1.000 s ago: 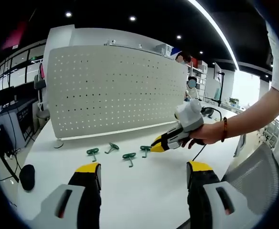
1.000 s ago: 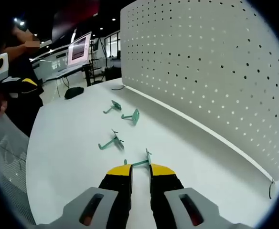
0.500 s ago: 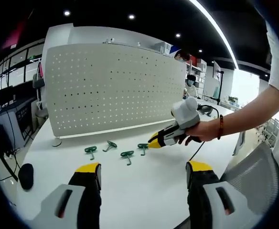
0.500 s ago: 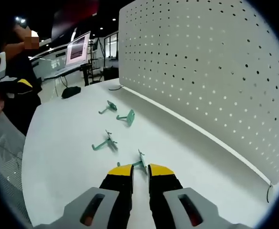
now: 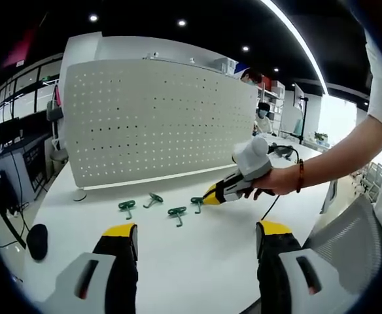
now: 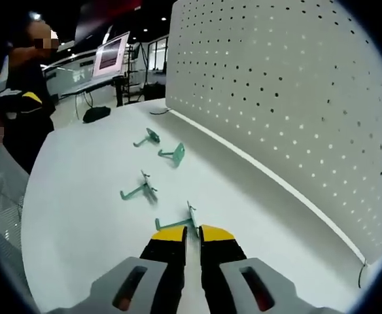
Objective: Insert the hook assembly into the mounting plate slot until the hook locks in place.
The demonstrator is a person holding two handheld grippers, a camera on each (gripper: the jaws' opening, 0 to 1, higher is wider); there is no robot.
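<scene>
Several green hooks lie in a row on the white table in front of the white perforated mounting plate [image 5: 158, 121] [image 6: 289, 91]. My right gripper [image 6: 186, 233] [image 5: 208, 196] is shut on the shaft of the nearest green hook [image 6: 186, 217] [image 5: 197, 203], which rests low over the table. The other hooks [image 6: 140, 190] [image 6: 173, 154] [image 6: 147, 137] lie farther along the row, seen also as hooks [image 5: 176, 214] [image 5: 154, 199] [image 5: 127, 207] in the left gripper view. My left gripper [image 5: 194, 233] is open near the table's front, well back from the hooks, holding nothing.
A black mouse-like object [image 5: 36, 241] lies at the table's left edge, and another dark object [image 6: 96, 114] at the far end. A grey chair back [image 5: 348, 242] stands at the right. A cable [image 5: 275, 203] trails from the right gripper. People stand in the background.
My right gripper's jaws have closed from slightly apart onto the nearest hook's shaft. The left gripper has stayed where it was.
</scene>
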